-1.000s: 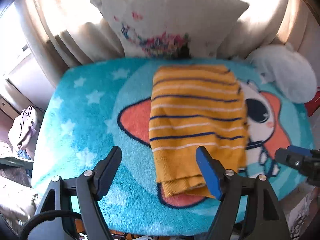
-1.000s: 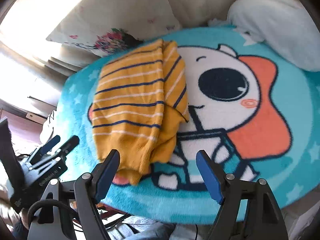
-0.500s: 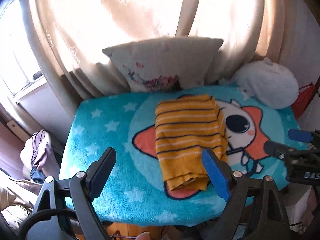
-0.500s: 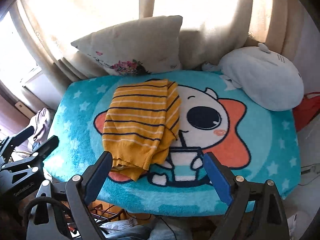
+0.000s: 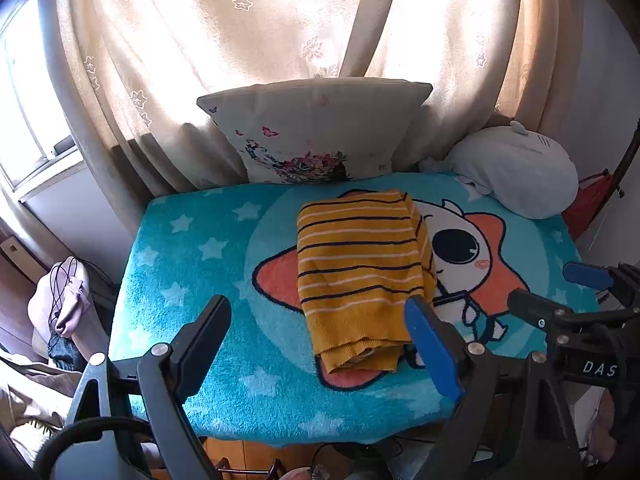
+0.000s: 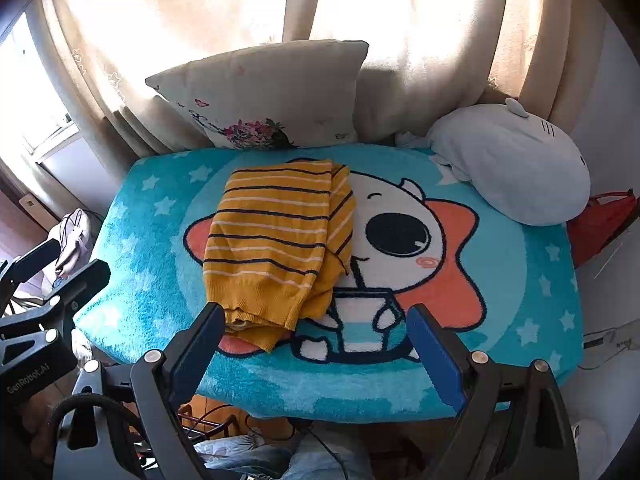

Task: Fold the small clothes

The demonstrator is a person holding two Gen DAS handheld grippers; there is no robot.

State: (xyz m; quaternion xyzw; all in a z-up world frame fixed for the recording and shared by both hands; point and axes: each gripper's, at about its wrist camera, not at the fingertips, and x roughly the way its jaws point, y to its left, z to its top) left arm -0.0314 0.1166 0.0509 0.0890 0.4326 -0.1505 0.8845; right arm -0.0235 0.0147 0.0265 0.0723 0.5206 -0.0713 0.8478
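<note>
A yellow knit garment with dark and white stripes lies folded into a long rectangle on the turquoise cartoon blanket. My left gripper hovers high above the blanket's near edge, wide open, with nothing between its fingers. My right gripper hangs above the near edge too, wide open and empty. Each gripper appears in the other's view: the right gripper at the right edge, the left gripper at the left edge. Neither touches the garment.
A floral pillow leans on the curtains at the back. A pale shark plush lies at the back right, a red item beside it. A bag sits on the floor left.
Both grippers have risen and pulled back from the garment, so the whole blanket and the curtains now show. Their jaws have spread a little wider. The garment lies unmoved.
</note>
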